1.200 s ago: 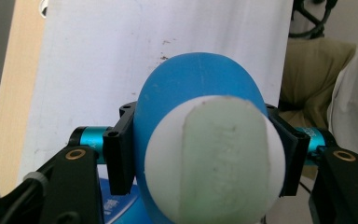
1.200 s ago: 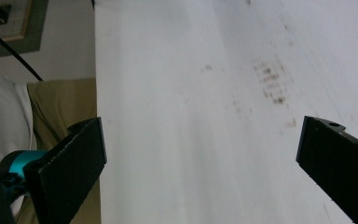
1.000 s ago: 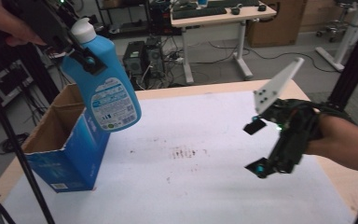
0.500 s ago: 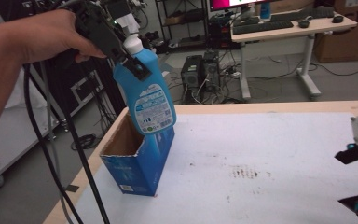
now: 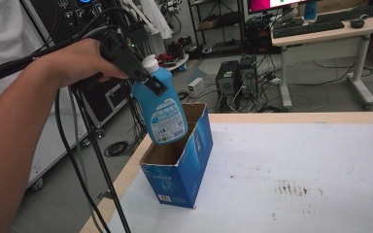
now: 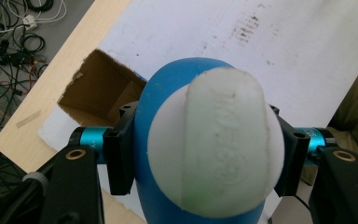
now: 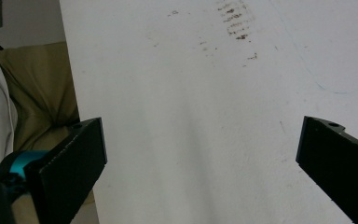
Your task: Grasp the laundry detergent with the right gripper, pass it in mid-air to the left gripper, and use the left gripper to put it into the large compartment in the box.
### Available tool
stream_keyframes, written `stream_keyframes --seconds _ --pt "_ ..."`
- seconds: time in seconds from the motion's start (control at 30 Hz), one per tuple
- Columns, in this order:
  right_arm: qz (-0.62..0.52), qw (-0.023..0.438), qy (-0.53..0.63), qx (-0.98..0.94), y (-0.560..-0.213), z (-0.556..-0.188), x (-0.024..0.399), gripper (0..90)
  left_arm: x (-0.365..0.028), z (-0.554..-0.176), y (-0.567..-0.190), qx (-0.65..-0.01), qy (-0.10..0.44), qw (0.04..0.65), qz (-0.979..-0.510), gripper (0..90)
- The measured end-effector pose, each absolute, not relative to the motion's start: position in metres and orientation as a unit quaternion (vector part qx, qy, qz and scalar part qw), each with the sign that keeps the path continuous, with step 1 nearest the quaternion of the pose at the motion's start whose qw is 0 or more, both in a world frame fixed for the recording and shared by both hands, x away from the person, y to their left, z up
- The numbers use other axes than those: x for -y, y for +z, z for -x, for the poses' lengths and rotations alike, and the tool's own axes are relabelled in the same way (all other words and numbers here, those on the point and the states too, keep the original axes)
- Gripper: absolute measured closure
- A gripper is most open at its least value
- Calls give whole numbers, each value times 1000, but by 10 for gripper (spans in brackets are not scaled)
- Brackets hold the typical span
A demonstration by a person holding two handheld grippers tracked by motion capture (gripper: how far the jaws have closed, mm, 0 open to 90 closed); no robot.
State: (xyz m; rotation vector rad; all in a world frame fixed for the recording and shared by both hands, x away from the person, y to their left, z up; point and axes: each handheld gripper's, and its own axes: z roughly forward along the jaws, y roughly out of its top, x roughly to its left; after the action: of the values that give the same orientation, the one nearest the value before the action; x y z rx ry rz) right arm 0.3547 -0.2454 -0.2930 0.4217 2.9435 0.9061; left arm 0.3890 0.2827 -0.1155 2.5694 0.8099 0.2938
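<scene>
Blue cardboard box (image 5: pixel 182 160) stands upright at the near left corner of the white table (image 5: pixel 296 160), top flaps open. Inside: bare brown cardboard as far as the high view and the left gripper view reach; the box floor cannot be made out.

Blue detergent bottle (image 5: pixel 162 104), white cap on top, printed label on its side, hangs tilted above the open box. Its base sits at the mouth of the box, near the far left rim; whether it touches the cardboard cannot be told. What the bottle holds cannot be seen through its opaque wall.

Left gripper (image 5: pixel 143 77) is clamped on the bottle's neck just under the cap; in the left gripper view both black jaws press the blue shoulder from either side, cap (image 6: pixel 214 144) facing the camera, box opening (image 6: pixel 105 88) below and to the left.

Right gripper (image 7: pixel 200 158): jaws wide apart, nothing between them, over the bare white tabletop with a brown smudge (image 7: pixel 235 21) beyond.
</scene>
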Motion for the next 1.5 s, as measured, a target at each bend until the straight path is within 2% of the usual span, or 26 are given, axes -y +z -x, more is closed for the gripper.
stream_keyframes --seconds 0.9,1.5 --pt "-150 22 274 -950 -294 -355 243 9 -287 -403 -237 -284 64 150 -945 378" --pt "-148 14 270 -951 -303 -358 238 9 -279 -414 -278 -282 52 110 -952 377"
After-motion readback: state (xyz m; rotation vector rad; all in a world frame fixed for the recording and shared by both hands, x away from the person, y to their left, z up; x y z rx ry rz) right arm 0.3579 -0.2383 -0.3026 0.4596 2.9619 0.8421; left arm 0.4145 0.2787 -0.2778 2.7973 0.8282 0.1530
